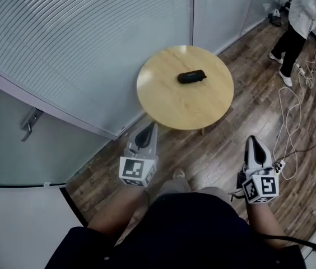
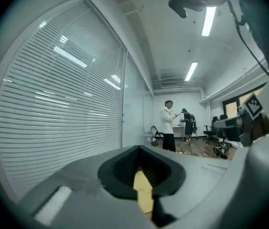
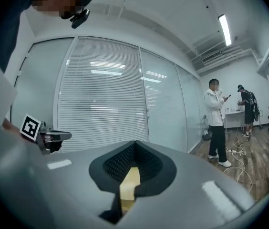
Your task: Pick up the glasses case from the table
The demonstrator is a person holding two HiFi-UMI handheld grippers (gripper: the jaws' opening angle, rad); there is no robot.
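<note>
A black glasses case (image 1: 191, 77) lies near the middle of a round wooden table (image 1: 163, 102) in the head view. Both grippers hang short of the table's near edge, pointing toward it. My left gripper (image 1: 145, 132) sits just below the table's left front rim, jaws together and holding nothing. My right gripper (image 1: 253, 144) is lower right of the table, also shut and empty. In each gripper view the closed jaws fill the lower half, and only a yellow sliver of the table (image 2: 144, 194) (image 3: 129, 187) shows through the slit. The case is hidden in both.
A glass wall with white blinds (image 1: 85, 43) runs along the left, close behind the table. White cables (image 1: 289, 122) trail over the wooden floor to the right. A person in white (image 1: 301, 15) stands at the far right corner, with another person (image 2: 189, 125) further back.
</note>
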